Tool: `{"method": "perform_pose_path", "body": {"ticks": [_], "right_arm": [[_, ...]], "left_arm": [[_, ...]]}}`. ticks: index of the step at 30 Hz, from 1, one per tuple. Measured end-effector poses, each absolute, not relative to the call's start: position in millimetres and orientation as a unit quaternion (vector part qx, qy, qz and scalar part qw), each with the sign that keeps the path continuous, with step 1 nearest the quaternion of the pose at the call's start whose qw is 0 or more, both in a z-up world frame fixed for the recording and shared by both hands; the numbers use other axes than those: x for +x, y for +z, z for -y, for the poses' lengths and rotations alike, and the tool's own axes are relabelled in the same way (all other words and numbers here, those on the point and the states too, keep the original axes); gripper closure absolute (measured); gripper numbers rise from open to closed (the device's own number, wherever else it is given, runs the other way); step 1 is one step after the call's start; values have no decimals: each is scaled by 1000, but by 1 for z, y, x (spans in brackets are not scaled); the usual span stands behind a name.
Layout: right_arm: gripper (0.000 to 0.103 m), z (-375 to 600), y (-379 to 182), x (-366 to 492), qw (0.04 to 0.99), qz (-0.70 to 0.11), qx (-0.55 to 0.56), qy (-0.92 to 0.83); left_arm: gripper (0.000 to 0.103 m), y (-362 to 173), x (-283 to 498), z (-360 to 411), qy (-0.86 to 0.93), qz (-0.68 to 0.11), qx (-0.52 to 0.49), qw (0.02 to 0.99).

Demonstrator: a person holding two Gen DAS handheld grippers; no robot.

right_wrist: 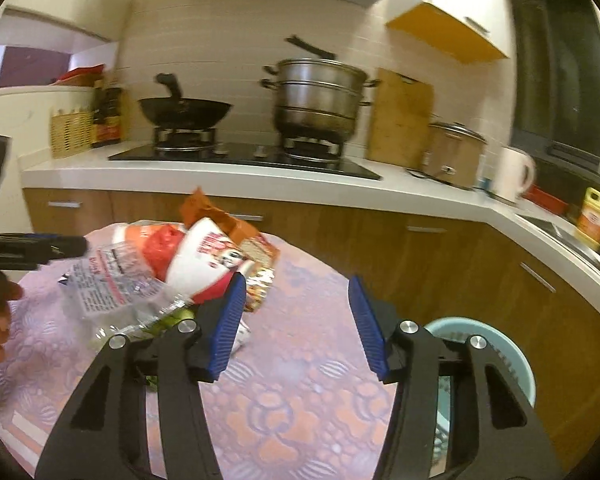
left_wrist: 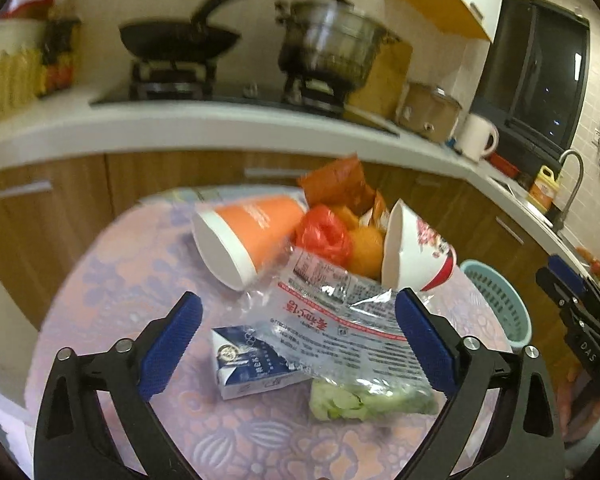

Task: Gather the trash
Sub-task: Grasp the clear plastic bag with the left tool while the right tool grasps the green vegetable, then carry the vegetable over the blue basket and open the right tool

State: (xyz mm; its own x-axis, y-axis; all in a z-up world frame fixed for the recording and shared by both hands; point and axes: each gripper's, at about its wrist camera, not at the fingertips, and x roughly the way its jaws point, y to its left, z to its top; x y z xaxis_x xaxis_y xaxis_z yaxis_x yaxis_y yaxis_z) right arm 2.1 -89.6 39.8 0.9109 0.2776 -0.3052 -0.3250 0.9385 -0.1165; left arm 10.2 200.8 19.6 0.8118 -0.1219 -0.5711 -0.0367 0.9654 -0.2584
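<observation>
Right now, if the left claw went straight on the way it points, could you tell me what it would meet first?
Most likely the crinkled clear plastic bag with red print, which lies between the open left claw fingers, overlapping the small blue-and-white carton. Depth is unclear, so the carton could come first.

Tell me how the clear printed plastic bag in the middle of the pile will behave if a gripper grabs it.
The clear printed bag looks thin and crinkled, so it will probably flop and fold rather than hold shape. Green vegetable scraps sit at its near end, so that end likely sags or spills. It overlaps the milk carton, which may get dragged along.
</observation>
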Motion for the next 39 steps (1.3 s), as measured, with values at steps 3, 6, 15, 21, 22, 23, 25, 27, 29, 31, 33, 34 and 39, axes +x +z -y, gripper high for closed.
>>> {"method": "perform_pose_path", "body": {"ticks": [3,6,15,21,22,23,25,27,29,31,33,34,39], "right_arm": [[53,81,39,16,970,-153,-88,166],[53,80,37,28,968,-169,-82,168],[53,77,16,33,963,-196,-86,164],[53,77,16,29,962,-198,-85,166],[53,77,16,28,961,-199,-84,170],[53,76,16,26,960,-200,-85,177],[53,74,15,23,955,-204,-88,198],[49,68,11,19,945,-215,-90,227],[39,57,5,16,933,-230,-93,260],[35,43,-4,16,918,-251,-99,291],[34,29,-11,18,907,-273,-104,305],[34,22,-15,22,897,-292,-100,317],[34,-4,-29,32,869,-340,-100,346]], "left_arm": [[14,8,25,-200,-30,-335,-123,933],[24,0,29,-195,-30,-349,-111,930],[80,2,25,-161,2,-357,-29,934],[101,12,17,-142,21,-344,10,939],[101,17,11,-143,19,-333,2,943],[101,24,5,-146,18,-324,-8,946],[101,38,-7,-153,19,-303,-29,952],[101,50,-19,-162,26,-283,-46,958],[101,60,-30,-172,33,-268,-61,961],[101,66,-38,-181,46,-258,-73,962],[101,67,-43,-192,52,-254,-90,962],[101,66,-44,-196,56,-254,-95,961],[101,58,-46,-209,58,-254,-122,958]]}}
